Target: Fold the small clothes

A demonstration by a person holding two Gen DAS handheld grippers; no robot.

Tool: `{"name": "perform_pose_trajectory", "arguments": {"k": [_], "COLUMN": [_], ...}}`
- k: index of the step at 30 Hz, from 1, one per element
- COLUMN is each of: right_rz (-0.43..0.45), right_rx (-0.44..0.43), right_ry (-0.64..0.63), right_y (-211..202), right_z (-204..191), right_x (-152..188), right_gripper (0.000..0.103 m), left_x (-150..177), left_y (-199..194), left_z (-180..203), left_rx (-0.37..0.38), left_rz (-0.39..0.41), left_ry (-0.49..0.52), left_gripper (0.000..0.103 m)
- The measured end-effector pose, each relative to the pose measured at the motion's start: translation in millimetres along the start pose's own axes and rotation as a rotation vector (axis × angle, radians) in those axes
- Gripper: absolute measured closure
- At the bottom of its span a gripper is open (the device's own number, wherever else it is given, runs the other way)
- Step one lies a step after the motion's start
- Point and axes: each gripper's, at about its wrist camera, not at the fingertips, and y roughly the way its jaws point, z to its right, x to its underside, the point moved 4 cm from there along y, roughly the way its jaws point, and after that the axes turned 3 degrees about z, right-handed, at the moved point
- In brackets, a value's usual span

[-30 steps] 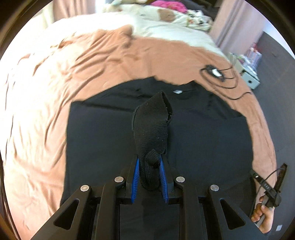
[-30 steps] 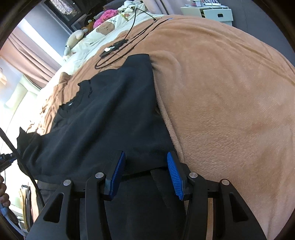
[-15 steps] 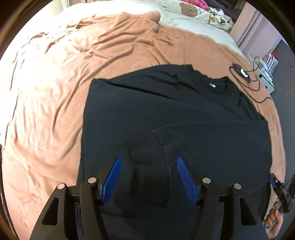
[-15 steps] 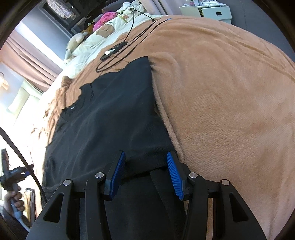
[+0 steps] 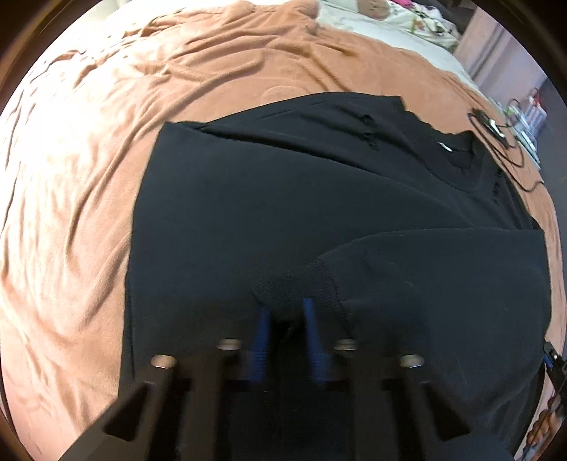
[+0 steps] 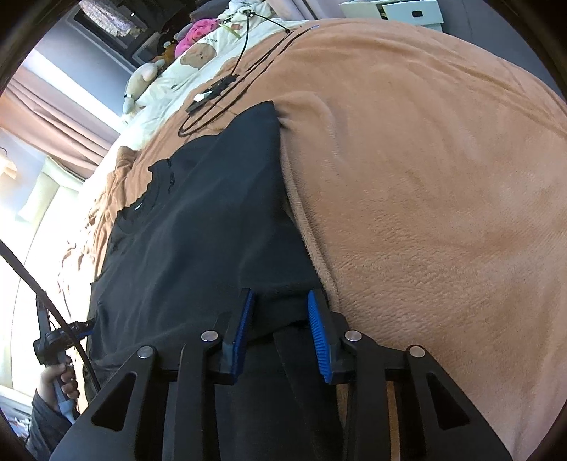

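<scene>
No lettering can be read with certainty: small print above a bear motif on the cream bedding (image 6: pixel 198 53) is too blurred, as is the black garment's neck tag (image 5: pixel 445 147).

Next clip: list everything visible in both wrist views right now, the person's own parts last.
sweatshirt: one, black, spread on the blanket, one sleeve folded across its body
blanket: one, tan, under the sweatshirt
cable with small device: one, black, on the blanket beyond the sweatshirt
bear-print bedding: one, cream, beyond the blanket
soft toys: at least two, pink and beige, beside that bedding
drawer unit: one, white, far background
left gripper: black with blue pads, shut on the sleeve's ribbed cuff
right gripper: black with blue pads, jaws closing, sweatshirt hem between them
left hand: one, on the left gripper's handle
</scene>
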Motion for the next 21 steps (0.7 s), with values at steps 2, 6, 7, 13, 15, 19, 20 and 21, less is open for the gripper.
{"name": "perform_pose_trajectory", "arguments": {"k": [2,6,7,13,15,19,20,21], "right_rz": [0.001,0.003,0.005,0.006,0.004,-0.002,-0.004,-0.004], "right_rx": [0.008,0.020,0.022,0.018,0.023,0.025,0.021,0.017], "right_ry": [-0.006,-0.007,-0.007,-0.010,-0.018,-0.021,-0.015,-0.006], "right_y": [0,-3,-3,-3,-4,-5,-7,-8], "right_z": [-1,-4,-5,-4,-4,-5,-4,-3], "right_x": [0,1,2,2,2,2,2,1], "right_gripper": [0.076,0.077,0.077,0.076,0.076,0.077,0.077,0.077], "left_x": [-1,-10,-14,-25,-23,-16,-16,-16], "left_y": [-9,-32,-37,-38,-28,0,3,5], "left_z": [4,1,-2,-11,-13,-13,-12,-11], "left_rx": [-0.007,-0.011,-0.008,-0.046,-0.062,-0.109,-0.109,-0.107], "left_rz": [0.019,0.075,0.085,0.096,0.080,0.029,0.025,0.025], "left_ry": [0.028,0.035,0.026,0.023,0.024,0.040,0.038,0.032], "left_gripper": [0.095,0.095,0.095,0.095,0.095,0.095,0.095,0.095]}}
